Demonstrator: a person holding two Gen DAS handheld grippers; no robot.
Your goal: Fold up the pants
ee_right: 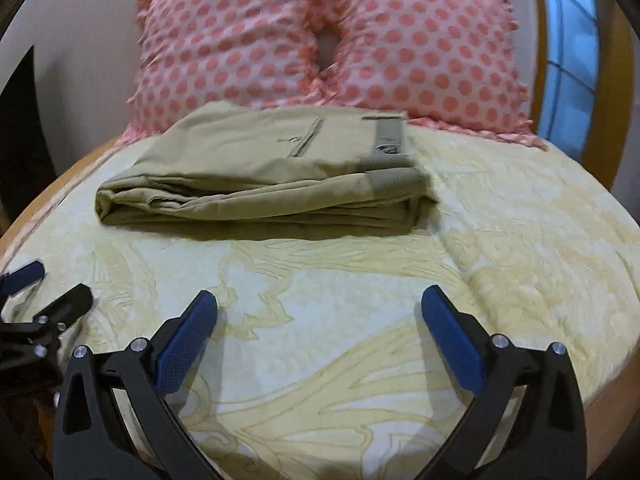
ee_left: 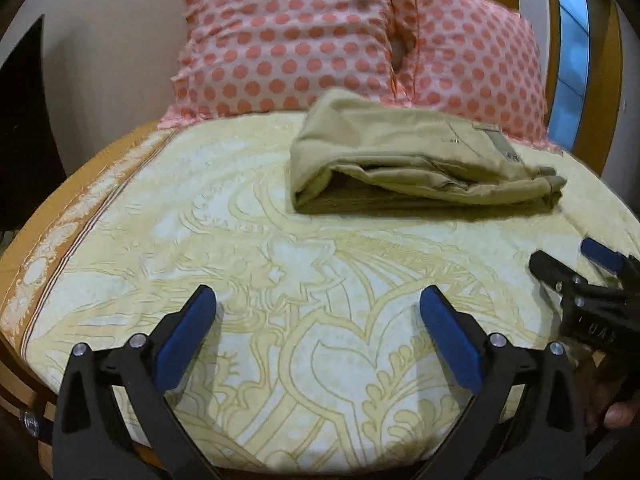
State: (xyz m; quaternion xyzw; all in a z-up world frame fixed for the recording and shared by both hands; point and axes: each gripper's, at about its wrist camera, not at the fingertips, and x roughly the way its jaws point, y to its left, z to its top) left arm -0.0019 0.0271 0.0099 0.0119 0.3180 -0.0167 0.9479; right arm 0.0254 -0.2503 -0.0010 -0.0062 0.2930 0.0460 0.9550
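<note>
both hand-held grippers, left hand-held gripper [ee_left: 318, 308] and right hand-held gripper [ee_right: 320, 308], hover spread-fingered near folded pants [ee_right: 260, 176]

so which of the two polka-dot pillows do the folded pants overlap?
The left pillow: the folded pants' far corner covers its lower edge. The right pillow sits clear of them, behind the waistband end, its bottom edge fully visible.

L gripper [ee_left: 318, 316] & R gripper [ee_right: 319, 316]: fingers spread wide, empty.
</note>
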